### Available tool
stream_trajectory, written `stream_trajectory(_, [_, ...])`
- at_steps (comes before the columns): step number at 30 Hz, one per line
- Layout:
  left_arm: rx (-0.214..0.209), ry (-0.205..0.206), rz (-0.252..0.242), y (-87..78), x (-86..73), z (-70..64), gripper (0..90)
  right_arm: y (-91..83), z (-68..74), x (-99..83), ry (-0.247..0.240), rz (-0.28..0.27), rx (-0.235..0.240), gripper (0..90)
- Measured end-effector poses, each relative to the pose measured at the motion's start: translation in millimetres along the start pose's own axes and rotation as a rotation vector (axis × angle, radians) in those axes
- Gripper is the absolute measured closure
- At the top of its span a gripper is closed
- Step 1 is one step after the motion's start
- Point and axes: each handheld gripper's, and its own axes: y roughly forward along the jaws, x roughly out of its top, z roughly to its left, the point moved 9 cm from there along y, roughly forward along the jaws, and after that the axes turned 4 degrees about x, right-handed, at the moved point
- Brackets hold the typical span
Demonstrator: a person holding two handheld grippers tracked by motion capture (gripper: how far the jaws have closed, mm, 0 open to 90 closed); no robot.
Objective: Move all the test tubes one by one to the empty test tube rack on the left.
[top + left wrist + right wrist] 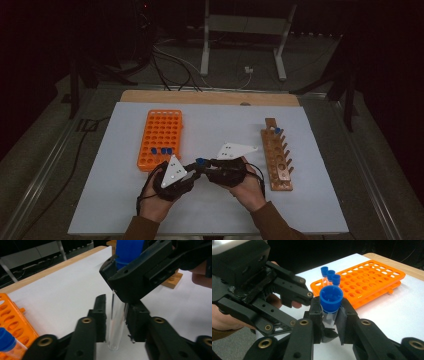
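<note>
Mid-handover, low centre of the high view. Left gripper (187, 172) with jaws spread around the tube (117, 317), not yet pinching. Right gripper (331, 322) clenched on the tube just under its blue cap (331, 297). Next: left clamps first, right releases, then off to the orange rack (160, 140).

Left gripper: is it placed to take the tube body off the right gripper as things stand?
Probably yes. The right gripper clamps the tube just under its blue cap, leaving the clear body below bare. The left gripper already has its jaws on either side of that body, nothing between.
</note>
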Motion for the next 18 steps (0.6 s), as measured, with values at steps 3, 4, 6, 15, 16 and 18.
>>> stream_trajectory(3, [-0.003,0.008,0.005,0.5,-0.4,-1.4,77.5,0.5,-0.1,-0.4,-0.001,0.002,0.002,76.8])
stream_trajectory(4, [-0.006,0.007,0.005,0.5,-0.6,-1.3,77.6,0.7,-0.1,-0.7,-0.002,0.003,0.002,76.7])
stream_trajectory(6, [-0.012,0.006,0.005,0.4,-0.9,-1.5,77.7,0.6,0.0,-0.9,-0.003,0.004,0.003,76.5])
stream_trajectory(15, [-0.004,-0.018,0.006,-0.8,-3.2,5.0,77.8,-8.6,-5.4,4.4,0.026,-0.045,0.003,38.9])
stream_trajectory(16, [-0.003,-0.02,0.007,-1.3,-3.7,6.3,77.8,-10.4,-7.2,5.1,0.032,-0.052,-0.006,35.2])
stream_trajectory(18, [-0.004,-0.03,0.004,-2.0,-3.9,8.4,77.8,-14.2,-12.0,6.1,0.044,-0.062,-0.031,26.2])
